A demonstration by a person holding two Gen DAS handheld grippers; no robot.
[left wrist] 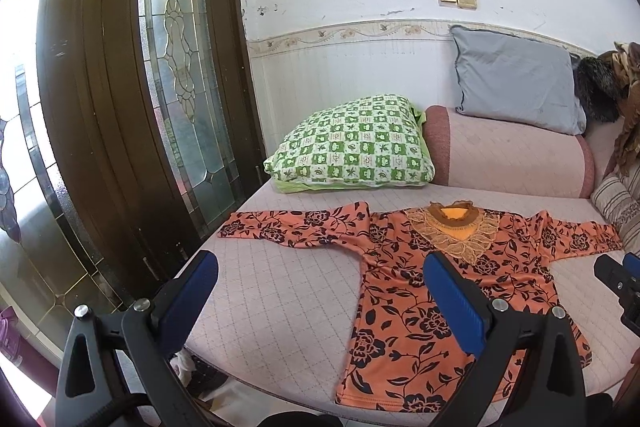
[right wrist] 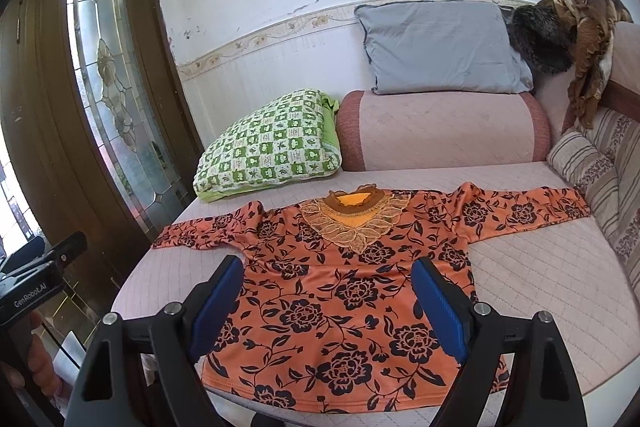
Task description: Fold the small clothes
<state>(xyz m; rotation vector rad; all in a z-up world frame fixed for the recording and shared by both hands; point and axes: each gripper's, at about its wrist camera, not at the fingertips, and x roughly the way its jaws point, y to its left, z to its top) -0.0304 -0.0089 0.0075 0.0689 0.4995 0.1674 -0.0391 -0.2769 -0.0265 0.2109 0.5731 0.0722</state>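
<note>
A small orange top with a black flower print (left wrist: 416,291) lies flat, face up, on the pale pink quilted sofa seat (left wrist: 280,291), both sleeves spread out, lace collar toward the back. It also shows in the right wrist view (right wrist: 344,303). My left gripper (left wrist: 320,291) is open and empty, hovering above the seat over the top's left side. My right gripper (right wrist: 326,303) is open and empty, above the top's lower middle. The right gripper's tip shows at the right edge of the left wrist view (left wrist: 618,279).
A green checked pillow (right wrist: 268,147) and a pink bolster (right wrist: 440,127) with a grey cushion (right wrist: 440,47) lie behind the top. A striped cushion (right wrist: 592,171) sits at the right. A dark wooden door with glass panels (left wrist: 132,107) stands left of the sofa.
</note>
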